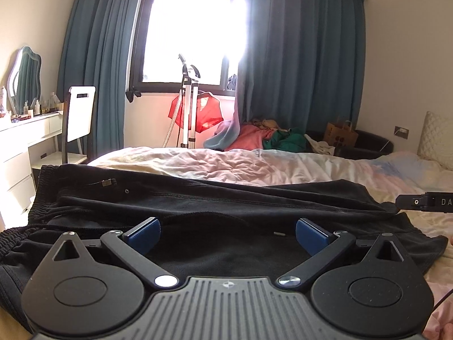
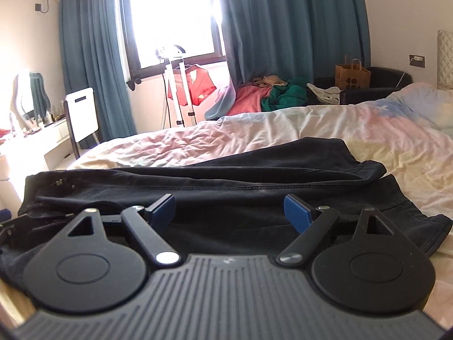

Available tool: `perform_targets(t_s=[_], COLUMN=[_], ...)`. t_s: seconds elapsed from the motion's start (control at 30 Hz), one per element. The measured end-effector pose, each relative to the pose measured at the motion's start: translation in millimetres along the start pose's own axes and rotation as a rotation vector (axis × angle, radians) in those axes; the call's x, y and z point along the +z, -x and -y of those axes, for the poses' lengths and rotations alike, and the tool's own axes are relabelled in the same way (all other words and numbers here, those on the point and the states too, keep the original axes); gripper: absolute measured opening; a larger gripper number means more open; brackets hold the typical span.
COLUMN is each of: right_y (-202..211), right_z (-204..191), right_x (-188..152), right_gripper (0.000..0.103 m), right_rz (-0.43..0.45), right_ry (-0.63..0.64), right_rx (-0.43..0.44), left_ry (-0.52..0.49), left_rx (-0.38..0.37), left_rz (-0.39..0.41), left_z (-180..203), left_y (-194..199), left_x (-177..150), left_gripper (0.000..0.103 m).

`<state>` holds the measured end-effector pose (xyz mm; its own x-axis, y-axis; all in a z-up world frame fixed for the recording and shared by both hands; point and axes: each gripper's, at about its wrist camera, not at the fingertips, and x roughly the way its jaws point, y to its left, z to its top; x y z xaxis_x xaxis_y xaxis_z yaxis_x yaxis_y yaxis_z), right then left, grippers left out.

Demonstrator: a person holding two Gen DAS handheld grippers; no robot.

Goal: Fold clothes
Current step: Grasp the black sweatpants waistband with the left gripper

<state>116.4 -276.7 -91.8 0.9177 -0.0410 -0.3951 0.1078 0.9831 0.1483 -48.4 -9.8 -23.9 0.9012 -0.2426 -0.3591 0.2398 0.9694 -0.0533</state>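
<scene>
Black shorts [image 1: 198, 206], one pair, lie flat on the bed [image 1: 254, 167], long axis running left to right, elastic waistband at the left end, leg hems at the right. Two hand-held grippers hover over them: left hand-held gripper [image 1: 228, 233] wide apart, right hand-held gripper [image 2: 229, 211] likewise, gripping nothing.

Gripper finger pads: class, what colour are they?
Blue pads on black arms; clearest in the left wrist view, above the black shorts.
</scene>
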Motion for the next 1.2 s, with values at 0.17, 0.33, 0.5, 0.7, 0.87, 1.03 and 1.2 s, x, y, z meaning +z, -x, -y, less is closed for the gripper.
perform_targets(t_s=[0.17, 0.33, 0.5, 0.7, 0.87, 1.03, 1.2], right_y=[0.1, -3.8, -6.8, -8.7, -9.9, -10.6, -12.9], right_z=[-4.6, 0.3, 11.3, 21.1, 26.7, 34.6, 41.1], right_x=[-3.1, -5.2, -6.3, -5.4, -5.4, -5.0, -5.2], right_gripper=[0.086, 0.086, 0.086, 0.085, 0.085, 0.085, 0.085], right_rz=[-0.002, -0.017, -0.026, -0.031, -0.043, -0.051, -0.063], right_ry=[0.018, -0.004, -0.053, -0.099, -0.124, -0.168, -0.201], right_rx=[-0.003, -0.012, -0.047, -0.071, -0.072, -0.069, -0.071], left_ry=[0.049, 0.198, 0.425, 0.687, 0.795, 0.827, 0.902], left_rx=[0.059, 0.248, 0.414, 0.567, 0.617, 0.579, 0.494], left_rz=[-0.057, -0.250, -0.366, -0.416, -0.447, -0.523, -0.558], left_z=[-18.6, -77.6, -150.7, -218.0, -237.4, -240.8, -251.2], left_y=[5.9, 0.7, 22.0, 54.3, 64.3, 48.2, 28.4], left_x=[-7.5, -7.9, -0.7, 6.4, -4.9, -26.5, -44.7], left_gripper=[0.103, 0.103, 0.103, 0.103, 0.103, 0.102, 0.102])
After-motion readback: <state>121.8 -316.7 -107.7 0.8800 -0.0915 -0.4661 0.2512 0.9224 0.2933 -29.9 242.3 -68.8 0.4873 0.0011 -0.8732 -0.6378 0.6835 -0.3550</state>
